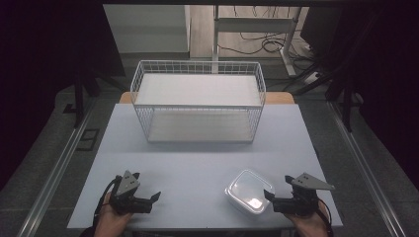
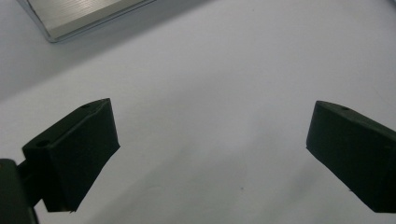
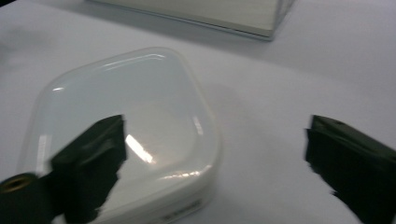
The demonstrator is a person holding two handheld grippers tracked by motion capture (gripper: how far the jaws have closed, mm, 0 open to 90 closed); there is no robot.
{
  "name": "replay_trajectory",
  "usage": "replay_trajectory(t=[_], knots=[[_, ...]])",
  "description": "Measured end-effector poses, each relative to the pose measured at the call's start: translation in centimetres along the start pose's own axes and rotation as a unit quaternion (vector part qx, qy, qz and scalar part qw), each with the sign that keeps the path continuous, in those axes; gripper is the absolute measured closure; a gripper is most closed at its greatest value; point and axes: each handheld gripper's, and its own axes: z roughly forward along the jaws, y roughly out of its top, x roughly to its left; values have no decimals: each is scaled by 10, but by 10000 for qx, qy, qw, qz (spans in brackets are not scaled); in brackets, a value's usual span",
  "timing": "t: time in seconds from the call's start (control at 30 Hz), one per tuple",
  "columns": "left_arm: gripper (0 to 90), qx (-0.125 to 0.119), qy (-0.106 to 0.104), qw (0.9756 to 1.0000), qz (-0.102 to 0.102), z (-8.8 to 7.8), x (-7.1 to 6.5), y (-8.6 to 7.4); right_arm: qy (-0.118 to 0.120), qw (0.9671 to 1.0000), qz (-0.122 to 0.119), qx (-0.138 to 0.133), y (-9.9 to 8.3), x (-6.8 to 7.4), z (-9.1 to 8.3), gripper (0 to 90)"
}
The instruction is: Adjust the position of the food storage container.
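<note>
A white plastic container (image 1: 249,191) with a clear, glossy lid sits near the table's front edge on the right. My right gripper (image 1: 277,187) is just right of it, held in a hand and open. In the right gripper view the container (image 3: 140,107) lies low at the left. The left jaw stands over its lid and the right jaw over bare table, so the right gripper (image 3: 215,135) holds nothing. My left gripper (image 1: 142,187) rests at the front left, apart from the container. Its own view shows the left gripper (image 2: 210,123) open wide over bare table.
A white wire basket (image 1: 197,98) with a flat white shelf stands at the back middle of the pale table (image 1: 197,163). Its base edge (image 2: 79,14) appears at the top of the left gripper view and as the base edge (image 3: 224,11) in the right gripper view. Dark floor and cables lie beyond.
</note>
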Motion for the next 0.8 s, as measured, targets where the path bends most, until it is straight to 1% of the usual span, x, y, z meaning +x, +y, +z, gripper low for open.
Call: replay_trajectory(t=[0.07, 0.1, 0.13, 0.17, 0.2, 0.23, 0.27, 0.33, 0.37, 0.43, 0.47, 0.53, 0.57, 0.63, 0.7, 0.77, 0.8], knots=[[17, -23, 8, 10000, -9, -1, 0, 0, 62, 9999, -79, -69, 3, 6, -3, 281], [17, -31, 12, 10000, -15, -1, 1, 0, 166, 9998, -119, -63, 4, 8, -5, 359], [17, -33, 21, 10000, -12, -1, 1, 0, 294, 9994, -193, -51, 5, 12, -6, 410], [16, -29, 24, 10000, -7, -1, 1, 0, 310, 9993, -217, -45, 6, 14, -7, 470], [16, -28, 24, 10000, -11, -1, 1, 0, 455, 9986, -281, -5, 8, 18, -8, 543], [16, -23, 23, 10000, -8, -1, 1, 0, 556, 9979, -316, 10, 8, 21, -8, 586], [16, -25, 29, 10000, -3, -1, 1, 0, 683, 9969, -388, 38, 9, 26, -7, 650], [16, -20, 39, 10000, 7, 0, 1, 0, 857, 9950, -504, 109, 10, 34, -6, 731], [16, -16, 37, 10000, 7, 0, 1, 0, 962, 9934, -613, 159, 10, 39, -5, 781], [16, -15, 33, 10000, 5, 0, 1, 0, 1114, 9906, -751, 238, 10, 48, -4, 857], [16, -16, 34, 10000, 7, 0, 1, 0, 1174, 9892, -833, 273, 11, 52, -4, 887], [16, -18, 30, 10000, 1, 0, 1, 0, 1267, 9870, -937, 332, 11, 59, -3, 894], [16, -16, 29, 10000, 0, 0, 1, 0, 1334, 9851, -1008, 397, 10, 63, -3, 894], [16, -9, 38, 10000, 1, 0, 1, 0, 1460, 9823, -1058, 504, 9, 68, -1, 894], [16, -4, 59, 10000, 5, 0, 1, 0, 1641, 9779, -1110, 662, 5, 74, 2, 895], [16, -9, 61, 10000, 0, 0, 1, -1, 1677, 9759, -1145, 794, 2, 76, 3, 895], [16, -9, 61, 10000, -3, 0, 1, -1, 1671, 9746, -1177, 913, -1, 76, 5, 895]])
